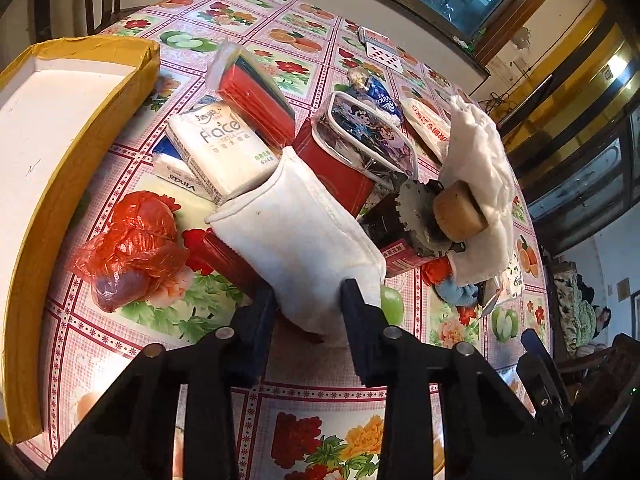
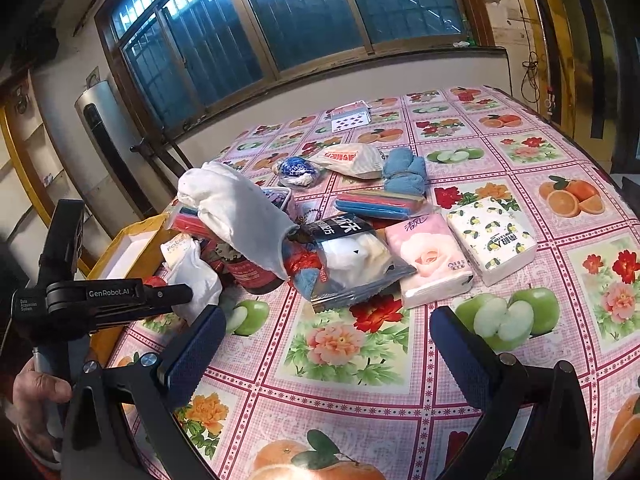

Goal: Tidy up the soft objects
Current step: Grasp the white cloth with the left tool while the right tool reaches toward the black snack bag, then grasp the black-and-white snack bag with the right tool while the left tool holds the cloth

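White folded cloth (image 1: 304,232) pinched at its near end in my L gripper (image 1: 308,304), jaws closed onto it; far end lies on the red packs (image 1: 340,176) and the Face tissue pack (image 1: 224,148). Red plastic bag (image 1: 132,240) to the left, yellow box (image 1: 80,152) beyond. My R gripper (image 2: 328,344) hangs wide open over the floral tablecloth (image 2: 360,400), holding nothing; rose tissue pack (image 2: 428,264) ahead.

The left wrist camera is looking steeply down along its black gripper fingers (image 1: 276,312), close over the floral plastic tablecloth (image 1: 320,412), facing the yellow-edged cardboard box (image 1: 24,280). The right wrist camera is sitting farther back, looking across the tablecloth (image 2: 352,392) toward the barred window (image 2: 280,12). Both are sharing the folded white cloth (image 1: 296,224) (image 2: 240,216) amid the central pile.
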`<state>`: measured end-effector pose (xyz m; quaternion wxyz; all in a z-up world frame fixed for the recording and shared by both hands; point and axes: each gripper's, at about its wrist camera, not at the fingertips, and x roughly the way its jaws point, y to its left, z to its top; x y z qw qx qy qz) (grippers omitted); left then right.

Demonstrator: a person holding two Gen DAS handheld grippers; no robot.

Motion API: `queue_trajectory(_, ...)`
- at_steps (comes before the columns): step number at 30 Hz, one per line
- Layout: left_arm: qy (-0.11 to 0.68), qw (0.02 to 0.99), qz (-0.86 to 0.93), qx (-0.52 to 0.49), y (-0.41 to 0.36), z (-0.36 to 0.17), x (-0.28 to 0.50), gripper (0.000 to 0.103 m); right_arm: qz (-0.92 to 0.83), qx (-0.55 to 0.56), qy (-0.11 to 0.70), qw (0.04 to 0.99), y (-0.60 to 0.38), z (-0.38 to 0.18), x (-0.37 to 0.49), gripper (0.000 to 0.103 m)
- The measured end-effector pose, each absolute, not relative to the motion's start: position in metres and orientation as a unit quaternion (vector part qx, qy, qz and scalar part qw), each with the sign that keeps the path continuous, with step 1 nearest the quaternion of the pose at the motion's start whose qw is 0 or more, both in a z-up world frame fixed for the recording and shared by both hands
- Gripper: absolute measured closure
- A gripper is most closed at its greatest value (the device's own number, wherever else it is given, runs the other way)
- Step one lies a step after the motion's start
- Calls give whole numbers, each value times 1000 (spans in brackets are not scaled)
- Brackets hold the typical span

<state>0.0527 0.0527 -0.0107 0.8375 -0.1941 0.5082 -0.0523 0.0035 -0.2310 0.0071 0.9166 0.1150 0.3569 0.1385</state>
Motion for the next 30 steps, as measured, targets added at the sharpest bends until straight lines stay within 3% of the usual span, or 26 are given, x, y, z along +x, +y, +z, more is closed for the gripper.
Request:
queue_trajectory(2,505,837,-58,-203,54,-11,53,87,136,118,357,917,-233,7,3,0)
queue_trajectory(6,500,839,-69,-203,52,-7,52,95,133,125,358,916,-237,6,2,0)
queue_trajectory(14,481,850,-82,-199,52,5,48,97,120,116,349,922,-240,12,4,0)
queue_trajectory(25,483,849,-86,-199,54,1,46,97,145,13,370,917,-222,9,41,2)
queue_trajectory(30,487,845,-93,-200,52,-2,46,97,156,-3,418,895,-220,4,81,4)
